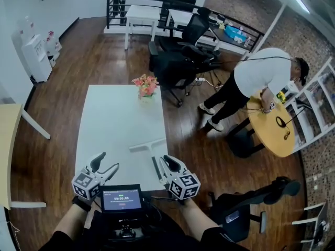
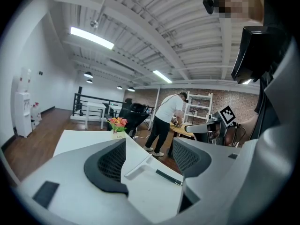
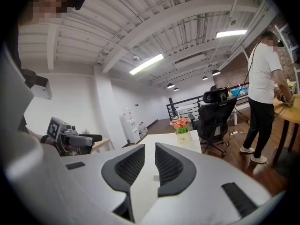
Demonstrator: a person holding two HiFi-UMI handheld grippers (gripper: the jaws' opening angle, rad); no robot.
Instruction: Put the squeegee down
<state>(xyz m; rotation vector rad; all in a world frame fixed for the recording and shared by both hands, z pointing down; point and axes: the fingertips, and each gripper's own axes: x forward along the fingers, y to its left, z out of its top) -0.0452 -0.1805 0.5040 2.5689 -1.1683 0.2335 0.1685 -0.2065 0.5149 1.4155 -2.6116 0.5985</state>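
A squeegee [image 1: 148, 145] with a white blade and a thin dark handle lies flat on the white table [image 1: 115, 124], near its front right corner. In the left gripper view the squeegee [image 2: 140, 165] shows on the tabletop between and beyond the jaws. My left gripper [image 1: 107, 161] hovers at the table's front edge, jaws wide open and empty [image 2: 147, 146]. My right gripper [image 1: 168, 160] sits just right of the handle, apart from it. Its jaws [image 3: 150, 149] stand open by only a narrow gap, with nothing between them.
A pot of flowers [image 1: 146, 85] stands at the table's far end. Black office chairs [image 1: 178, 61] crowd behind it. A person [image 1: 251, 77] leans over a round wooden table [image 1: 272, 135] at the right. A water dispenser [image 1: 36, 56] stands by the left wall.
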